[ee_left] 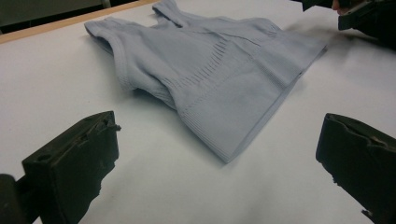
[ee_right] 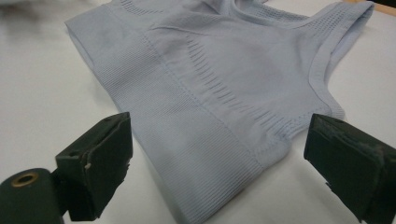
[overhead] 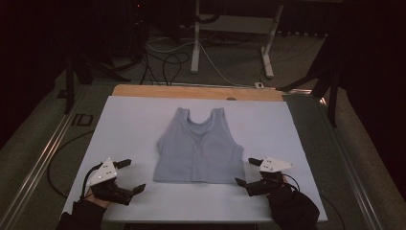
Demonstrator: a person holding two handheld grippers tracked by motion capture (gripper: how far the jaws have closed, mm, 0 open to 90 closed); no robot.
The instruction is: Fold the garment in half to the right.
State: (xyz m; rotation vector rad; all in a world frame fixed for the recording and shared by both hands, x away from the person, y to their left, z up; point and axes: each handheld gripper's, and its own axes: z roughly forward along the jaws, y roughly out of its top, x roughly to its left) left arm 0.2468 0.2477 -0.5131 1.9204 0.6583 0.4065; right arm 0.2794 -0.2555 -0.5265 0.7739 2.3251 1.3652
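On surface (overhead: 129, 124): crop top (overhead: 198, 148), flat, hem toward person.
Left gripper (overhead: 131, 176): jaws apart, holding nothing.
Right gripper (overhead: 245, 171): jaws apart, beside hem corner.

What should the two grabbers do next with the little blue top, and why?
Probably move the right gripper a little forward to pinch the crop top's near hem corner. Both grippers are open and hold nothing, the top lies flat on the white table cover, and the right one is already beside that corner. The left gripper sits farther off.
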